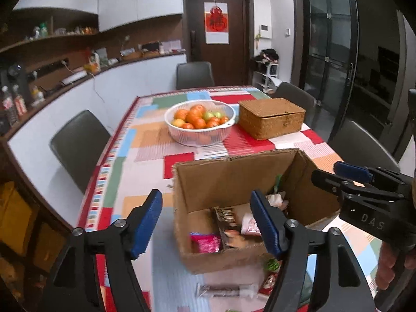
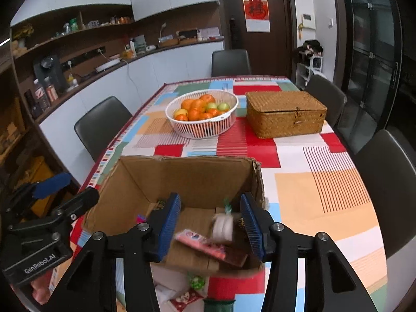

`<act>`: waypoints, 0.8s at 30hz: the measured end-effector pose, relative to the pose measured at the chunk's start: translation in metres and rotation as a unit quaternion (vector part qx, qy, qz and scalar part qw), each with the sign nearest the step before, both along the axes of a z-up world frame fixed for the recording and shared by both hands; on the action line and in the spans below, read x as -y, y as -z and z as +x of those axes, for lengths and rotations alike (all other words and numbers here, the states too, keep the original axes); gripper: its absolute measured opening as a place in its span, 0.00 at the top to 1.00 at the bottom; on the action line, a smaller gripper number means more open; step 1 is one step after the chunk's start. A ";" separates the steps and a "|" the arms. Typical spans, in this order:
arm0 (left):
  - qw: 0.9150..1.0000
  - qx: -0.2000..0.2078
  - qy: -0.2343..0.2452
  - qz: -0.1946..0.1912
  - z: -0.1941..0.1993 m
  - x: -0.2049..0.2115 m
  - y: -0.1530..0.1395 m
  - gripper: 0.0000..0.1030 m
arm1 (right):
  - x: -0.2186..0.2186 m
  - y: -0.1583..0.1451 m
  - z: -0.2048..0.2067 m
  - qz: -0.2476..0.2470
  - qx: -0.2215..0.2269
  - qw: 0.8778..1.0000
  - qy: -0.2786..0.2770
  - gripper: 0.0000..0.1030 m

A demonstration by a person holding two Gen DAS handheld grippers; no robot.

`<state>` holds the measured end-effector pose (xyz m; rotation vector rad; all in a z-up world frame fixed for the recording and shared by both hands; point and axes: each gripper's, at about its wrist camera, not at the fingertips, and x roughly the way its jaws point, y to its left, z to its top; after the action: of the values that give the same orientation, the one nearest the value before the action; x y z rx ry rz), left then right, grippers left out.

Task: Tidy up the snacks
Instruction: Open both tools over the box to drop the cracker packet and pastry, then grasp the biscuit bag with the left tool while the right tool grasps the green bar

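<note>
Both grippers hang over the cardboard box [image 2: 182, 182] on the patchwork-clothed surface [image 2: 325, 187], and both sets of fingers stand parted with nothing between the pads.

The right gripper [image 2: 210, 227] points down into the box. Directly framed between its fingers is a pale round pack [image 2: 223, 227], blurred, possibly standing on edge, so its lean is hard to call. Just below and left of it lies a pink-and-red packet [image 2: 200, 244], flat on the box floor, long axis running from near-left to far-right across the line of the fingers.

From the left wrist view, the left gripper [image 1: 205, 223] straddles the box's near-left corner; a bright pink packet [image 1: 205, 241] sits low in that corner, just below the gap between the fingers.

More loose snacks [image 2: 187, 296] lie on the surface in front of the box, below and behind both fingertips. The right hand looks better placed for them; either gripper would have to draw back toward the person first.
</note>
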<state>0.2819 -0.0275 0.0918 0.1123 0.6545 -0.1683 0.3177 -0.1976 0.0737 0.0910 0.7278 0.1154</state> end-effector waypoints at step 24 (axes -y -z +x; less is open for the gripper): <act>0.989 -0.091 -0.103 -0.048 -0.131 -0.060 0.075 0.19 | -0.031 0.036 -0.120 -0.069 0.025 0.997 0.019 0.29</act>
<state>0.1509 0.0327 0.0169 -0.0640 0.8343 -0.0108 0.1973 -0.1668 0.0382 -0.0304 0.6813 0.0310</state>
